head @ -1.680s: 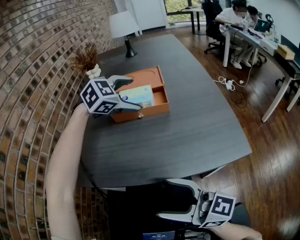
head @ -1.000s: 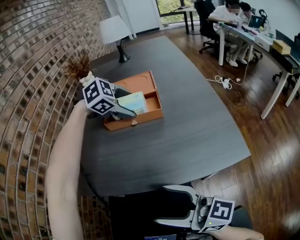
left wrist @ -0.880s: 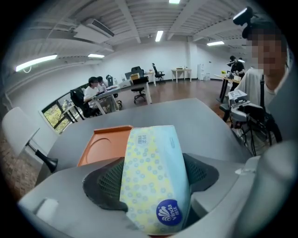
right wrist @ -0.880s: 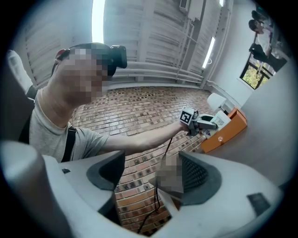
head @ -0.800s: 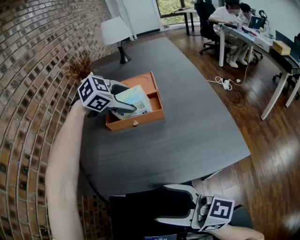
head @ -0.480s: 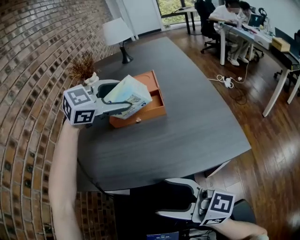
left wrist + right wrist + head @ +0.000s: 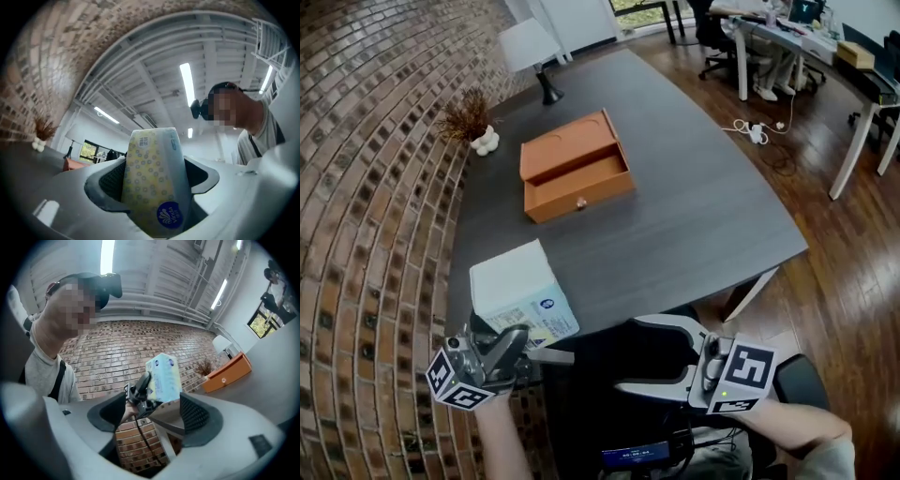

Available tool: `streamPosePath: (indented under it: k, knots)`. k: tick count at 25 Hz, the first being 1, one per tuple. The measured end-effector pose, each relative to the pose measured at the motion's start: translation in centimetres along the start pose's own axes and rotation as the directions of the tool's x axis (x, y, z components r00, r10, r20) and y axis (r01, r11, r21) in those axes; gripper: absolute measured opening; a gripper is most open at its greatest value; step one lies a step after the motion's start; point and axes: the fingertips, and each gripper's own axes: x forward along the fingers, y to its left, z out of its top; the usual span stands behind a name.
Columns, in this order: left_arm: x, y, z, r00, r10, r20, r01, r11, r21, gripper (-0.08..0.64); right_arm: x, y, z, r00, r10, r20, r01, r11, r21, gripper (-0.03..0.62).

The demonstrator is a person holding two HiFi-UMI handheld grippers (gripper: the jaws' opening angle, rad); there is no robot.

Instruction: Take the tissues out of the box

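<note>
The tissue pack (image 7: 523, 295), white with a yellow-patterned wrapper, hangs over the near left corner of the dark table (image 7: 675, 225). My left gripper (image 7: 530, 345) is shut on its lower end. In the left gripper view the tissue pack (image 7: 152, 178) stands upright, pinched between both jaws of the left gripper (image 7: 152, 187). The orange box (image 7: 577, 178) sits farther back on the table, its knobbed drawer pulled out and nothing showing inside. My right gripper (image 7: 630, 354) is open and holds nothing, below the table's near edge. From the right gripper (image 7: 152, 416) view I see the tissue pack (image 7: 163, 376) and the orange box (image 7: 228, 371).
A white-shaded lamp (image 7: 530, 47) and a dried plant in a small white vase (image 7: 472, 122) stand at the table's far left. A brick wall (image 7: 366, 187) runs along the left. Desks with seated people and a power strip (image 7: 750, 131) lie on the right.
My left gripper closed on the tissue pack in the orange box, lifted it out and carried it to the near left corner. The right gripper has stayed in place.
</note>
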Motion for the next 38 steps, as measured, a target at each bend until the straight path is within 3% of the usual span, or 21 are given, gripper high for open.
streamPosePath:
  k: [7, 10, 17, 38]
  knots:
    - [-6.4, -4.0, -4.3, 0.970, 0.136, 0.202, -0.096, 0.976, -0.195, 0.368, 0.0, 0.7, -1.0, 0.999, 0.015, -0.033, -0.016, 0.999, -0.042, 0.357]
    - [-7.5, -4.5, -5.9, 0.970, 0.156, 0.184, -0.108, 0.963, -0.247, 0.368, 0.1, 1.4, -1.3, 0.999, 0.039, -0.035, -0.041, 0.998, -0.054, 0.357]
    - [-6.0, -7.0, -5.6, 0.976, 0.092, 0.198, -0.038, 0.964, -0.265, 0.368, -0.4, 3.2, -1.4, 0.997, 0.068, -0.027, -0.071, 0.993, -0.091, 0.359]
    - [-6.4, -7.0, -6.1, 0.975, 0.093, 0.201, -0.032, 0.957, -0.290, 0.368, 1.0, 4.2, -2.1, 0.989, 0.090, -0.117, -0.108, 0.982, -0.154, 0.357]
